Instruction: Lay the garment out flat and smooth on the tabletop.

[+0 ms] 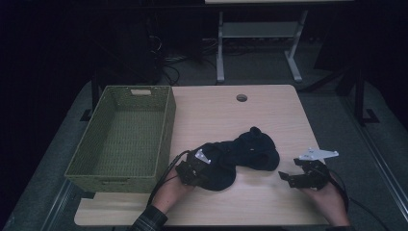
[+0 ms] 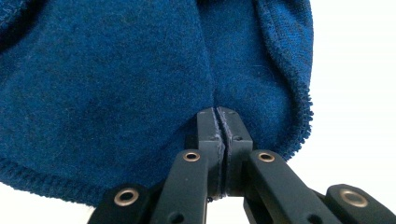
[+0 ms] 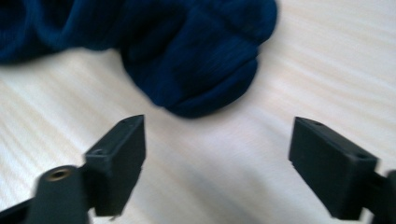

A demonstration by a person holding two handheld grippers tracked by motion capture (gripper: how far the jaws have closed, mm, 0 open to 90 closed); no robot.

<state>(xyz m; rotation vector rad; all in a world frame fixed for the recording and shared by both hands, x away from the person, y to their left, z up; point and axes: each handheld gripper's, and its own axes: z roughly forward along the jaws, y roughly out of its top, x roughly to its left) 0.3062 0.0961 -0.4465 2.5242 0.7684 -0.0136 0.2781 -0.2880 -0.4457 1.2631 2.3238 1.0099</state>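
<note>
A dark blue knit garment lies crumpled near the middle of the light wooden worktop, somewhat toward the person's edge; in the high view it reads almost black, while the gripper views show its blue, fuzzy weave and a stitched hem. The left gripper sits at the garment's near left end, held by the left hand; in the left gripper view its jaws are pressed together with a fold of the cloth pinched between them, the fabric rising and spreading above the tips. The right gripper, held by the right hand, rests just to the right of the garment, apart from it; in the right gripper view its jaws stand spread wide over bare worktop, with a rounded lobe of the garment lying a little beyond them, untouched. A grey three-cornered plate tops each gripper. To the left, an olive-green woven basket stands at the worktop's left edge, beside the garment but not touching it; a round hole is cut in the worktop's far side; beyond the worktop the room is dark, with a white frame's legs on the floor.
</note>
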